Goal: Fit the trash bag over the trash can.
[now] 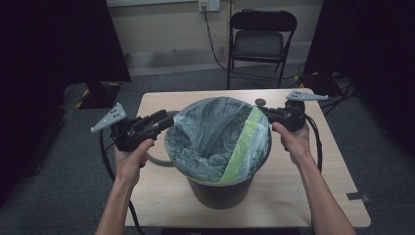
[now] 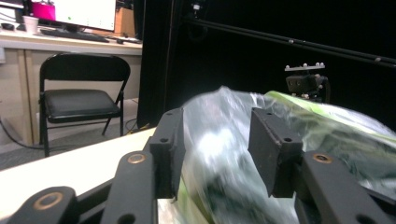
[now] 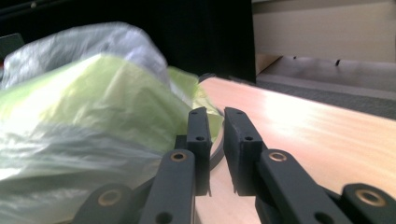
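Note:
A black bin (image 1: 220, 193) stands on the wooden table (image 1: 293, 196), lined with a grey translucent bag (image 1: 210, 132) that has a light green band (image 1: 242, 147) on its right side. My left gripper (image 1: 169, 119) reaches the bag's left rim. In the left gripper view its jaws (image 2: 217, 114) stand well apart with bag plastic (image 2: 219, 154) between them, not pinched. My right gripper (image 1: 266, 111) sits at the bag's right rim. In the right gripper view its jaws (image 3: 212, 112) show a narrow gap with nothing in it, and the bag (image 3: 93, 93) lies just to their left.
A small dark round object (image 1: 260, 102) lies on the table behind the bin. A black folding chair (image 1: 259, 39) stands beyond the table's far edge. A cable loop (image 1: 156, 160) rests left of the bin. Dark curtains hang on both sides.

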Available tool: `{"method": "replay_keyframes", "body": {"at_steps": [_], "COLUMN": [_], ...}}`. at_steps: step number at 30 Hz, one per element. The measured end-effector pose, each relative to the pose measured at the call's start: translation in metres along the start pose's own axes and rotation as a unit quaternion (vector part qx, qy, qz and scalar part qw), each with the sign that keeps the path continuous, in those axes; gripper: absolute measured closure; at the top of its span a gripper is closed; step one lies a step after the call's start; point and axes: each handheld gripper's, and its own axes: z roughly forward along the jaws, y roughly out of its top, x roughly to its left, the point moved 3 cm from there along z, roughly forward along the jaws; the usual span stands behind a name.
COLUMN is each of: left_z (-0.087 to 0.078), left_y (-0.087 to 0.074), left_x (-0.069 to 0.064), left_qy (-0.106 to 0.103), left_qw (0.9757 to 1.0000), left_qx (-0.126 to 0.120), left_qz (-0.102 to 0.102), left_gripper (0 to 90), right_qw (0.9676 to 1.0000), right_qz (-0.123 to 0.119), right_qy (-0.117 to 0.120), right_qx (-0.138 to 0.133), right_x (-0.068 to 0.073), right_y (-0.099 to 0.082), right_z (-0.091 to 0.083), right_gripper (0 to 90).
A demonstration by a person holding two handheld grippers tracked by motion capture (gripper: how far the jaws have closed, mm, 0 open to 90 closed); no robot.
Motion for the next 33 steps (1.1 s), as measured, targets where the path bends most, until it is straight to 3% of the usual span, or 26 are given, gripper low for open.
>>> {"method": "replay_keyframes", "body": {"at_steps": [4,7,11,13,17,18,25,29,33], "left_z": [0.020,0.038,0.045,0.043,0.032,0.030,0.002,-0.012,-0.022], "left_y": [0.012,0.012,0.006,0.002,0.001,0.001,-0.007,-0.015,-0.016], "left_x": [0.008,0.010,0.014,0.018,0.019,0.019,0.007,-0.003,-0.010], "left_qy": [-0.016,-0.038,-0.023,-0.010,-0.019,-0.020,0.000,0.001,-0.011], "left_qw": [0.9997,0.9977,0.9976,0.9975,0.9983,0.9982,0.9988,0.9989,0.9995], "left_qx": [0.019,0.055,0.065,0.069,0.054,0.055,0.047,0.044,0.031], "left_qz": [0.003,0.011,0.008,0.010,0.007,0.009,0.017,0.015,0.006], "left_gripper": [51.6,50.8,56.5,67.8,81.8,89.5,90.0,90.0,88.0], "right_qw": [0.9998,0.9994,0.9988,0.9986,0.9985,0.9987,0.9986,0.9983,0.9976], "right_qz": [-0.006,-0.011,-0.022,-0.025,-0.030,-0.031,-0.036,-0.045,-0.054], "right_qy": [-0.012,-0.021,-0.026,-0.023,-0.014,-0.009,0.003,0.016,0.031], "right_qx": [-0.014,-0.025,-0.036,-0.042,-0.042,-0.041,-0.038,-0.034,-0.029], "right_x": [-0.002,0.001,0.010,0.014,0.021,0.023,0.032,0.040,0.049], "right_y": [0.014,0.024,0.032,0.034,0.037,0.038,0.047,0.054,0.059], "right_z": [-0.006,-0.011,-0.019,-0.023,-0.025,-0.024,-0.019,-0.015,-0.009], "right_gripper": [75.1,69.9,64.1,61.9,57.7,55.9,51.7,50.2,48.7]}}
